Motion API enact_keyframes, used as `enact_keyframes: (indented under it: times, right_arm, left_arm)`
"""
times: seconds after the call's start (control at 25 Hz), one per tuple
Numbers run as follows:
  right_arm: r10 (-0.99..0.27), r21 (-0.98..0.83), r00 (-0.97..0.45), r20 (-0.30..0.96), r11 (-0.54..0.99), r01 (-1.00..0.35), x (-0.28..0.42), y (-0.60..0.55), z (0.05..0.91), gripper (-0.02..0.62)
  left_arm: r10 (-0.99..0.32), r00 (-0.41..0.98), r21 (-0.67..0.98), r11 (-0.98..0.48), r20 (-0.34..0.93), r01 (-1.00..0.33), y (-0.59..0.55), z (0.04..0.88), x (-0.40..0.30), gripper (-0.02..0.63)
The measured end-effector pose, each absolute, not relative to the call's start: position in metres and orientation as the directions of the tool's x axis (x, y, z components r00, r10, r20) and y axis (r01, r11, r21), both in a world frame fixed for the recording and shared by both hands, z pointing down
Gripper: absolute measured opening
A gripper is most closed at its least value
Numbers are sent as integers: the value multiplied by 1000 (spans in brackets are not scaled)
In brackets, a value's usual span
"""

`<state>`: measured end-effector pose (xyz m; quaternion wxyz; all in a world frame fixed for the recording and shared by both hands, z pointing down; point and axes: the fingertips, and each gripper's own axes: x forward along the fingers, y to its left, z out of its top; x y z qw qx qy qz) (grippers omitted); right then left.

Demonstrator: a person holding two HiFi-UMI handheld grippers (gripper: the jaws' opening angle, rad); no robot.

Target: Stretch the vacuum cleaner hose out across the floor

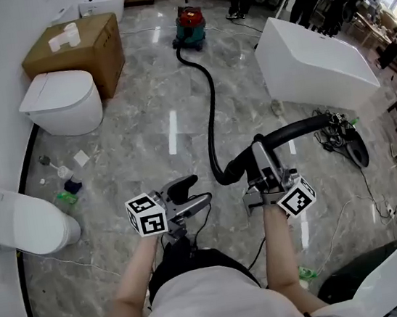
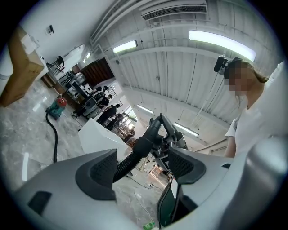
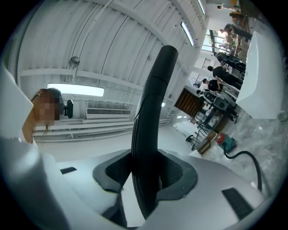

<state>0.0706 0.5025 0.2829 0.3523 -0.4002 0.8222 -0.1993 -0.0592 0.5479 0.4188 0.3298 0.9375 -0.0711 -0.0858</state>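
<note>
The right gripper (image 1: 260, 156) pinches the stiff end of the hose (image 1: 211, 108), with its pads pressed on both sides; the left gripper (image 1: 189, 194) has its 2 fingers spread and empty, just left of the low bend. The hose lies on the floor from the far vacuum (image 1: 188, 25) toward the near side, then rises to the right gripper; I judge the pull must go along this axis, away from the vacuum.
</note>
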Motion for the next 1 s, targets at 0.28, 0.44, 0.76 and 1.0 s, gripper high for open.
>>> enact_keyframes:
  times: [0.28, 0.44, 0.76, 1.0]
  right_arm:
    - [-900, -690, -262, -348, 435, -578, 111, 511, 314, 170]
    - [-934, -703, -210, -289, 356, -615, 125, 516, 331, 172]
    - [-955, -704, -162, -248, 292, -648, 145, 526, 343, 172]
    - [-953, -691, -195, -232, 302, -656, 144, 523, 343, 172]
  left_arm:
    - [-177, 978, 632, -772, -109, -69, 552, 420, -49, 342]
    - [-174, 979, 644, -762, -110, -63, 554, 423, -48, 342]
    - [-167, 978, 658, -751, -122, -47, 560, 424, -43, 342]
    - [-165, 980, 661, -749, -111, -51, 562, 427, -41, 342]
